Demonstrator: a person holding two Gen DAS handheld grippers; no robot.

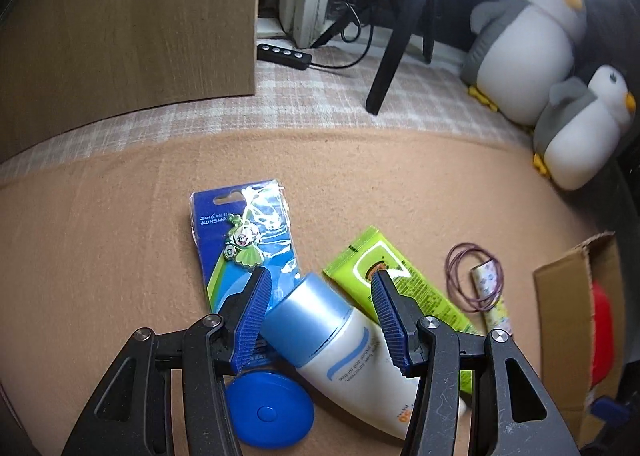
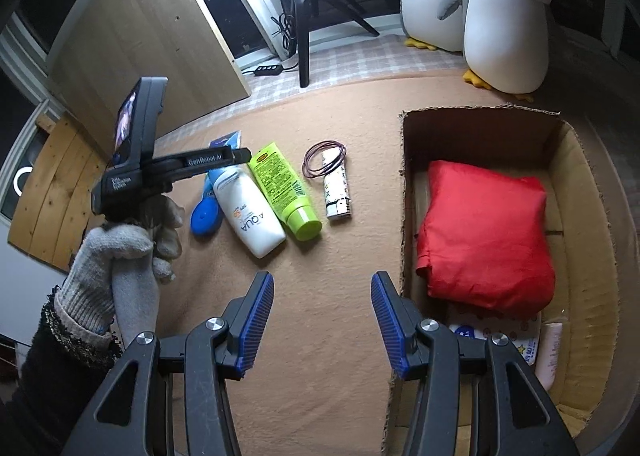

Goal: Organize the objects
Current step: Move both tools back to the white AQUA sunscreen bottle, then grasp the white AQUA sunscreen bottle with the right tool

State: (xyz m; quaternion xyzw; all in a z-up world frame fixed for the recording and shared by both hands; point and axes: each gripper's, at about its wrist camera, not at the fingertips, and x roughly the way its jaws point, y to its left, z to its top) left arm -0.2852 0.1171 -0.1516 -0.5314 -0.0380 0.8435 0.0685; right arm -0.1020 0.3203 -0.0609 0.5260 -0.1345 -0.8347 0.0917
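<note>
My left gripper point(image 1: 320, 276) is open, its jaws on either side of the light-blue cap of a white sunscreen tube point(image 1: 344, 360), without gripping it. The tube also shows in the right wrist view point(image 2: 250, 207). Beside it lie a blue carded keychain point(image 1: 244, 240), a blue round disc point(image 1: 269, 412), a lime green tube point(image 1: 404, 288), purple hair ties point(image 1: 474, 276) and a patterned lighter point(image 1: 490, 292). My right gripper point(image 2: 322, 282) is open and empty above the tan mat, left of a cardboard box point(image 2: 404, 191) that holds a red bag point(image 2: 484, 240).
Two plush penguins point(image 2: 504, 15) stand at the back right. A black tripod point(image 1: 400, 35) and a power strip point(image 1: 284, 53) stand behind the mat. A wooden cabinet point(image 1: 128, 23) is at the back left. Small packets point(image 2: 550, 352) lie in the box's near end.
</note>
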